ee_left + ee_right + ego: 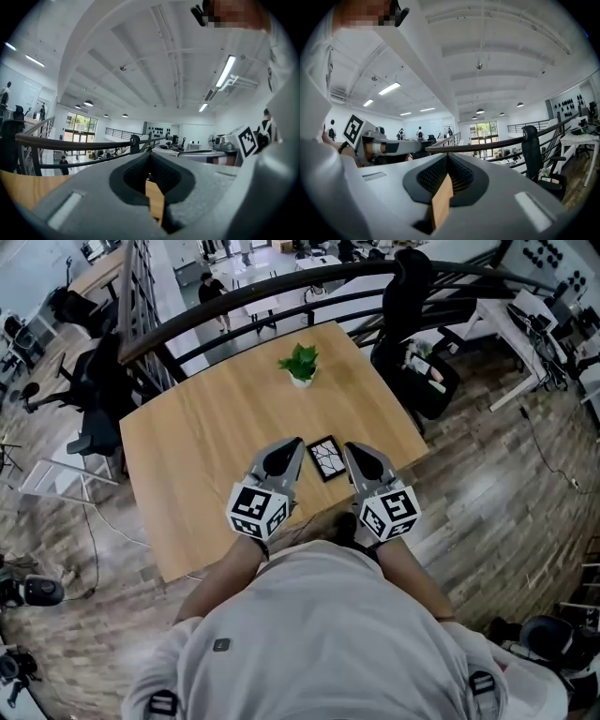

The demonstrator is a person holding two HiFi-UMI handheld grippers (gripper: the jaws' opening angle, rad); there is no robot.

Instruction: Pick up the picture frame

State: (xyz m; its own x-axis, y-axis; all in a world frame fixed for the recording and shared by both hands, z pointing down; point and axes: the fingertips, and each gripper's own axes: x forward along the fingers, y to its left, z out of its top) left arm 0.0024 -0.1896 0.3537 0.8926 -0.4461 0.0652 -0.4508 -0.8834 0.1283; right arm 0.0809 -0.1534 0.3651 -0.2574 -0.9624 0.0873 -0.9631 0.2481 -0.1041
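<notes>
Two grippers, the left gripper and the right gripper, flank the picture frame, which lies flat towards the near edge of the wooden table. Both pairs of jaws are pressed together and empty. The stage appears to be approach, with no grasp yet. The next move calls for parting the jaws and closing on a frame edge. A potted plant stands at the far side. Beyond it, a railing overlooks an open office.

Picture frame design too small to make out; table near edge partly hidden under left gripper, right gripper
</notes>
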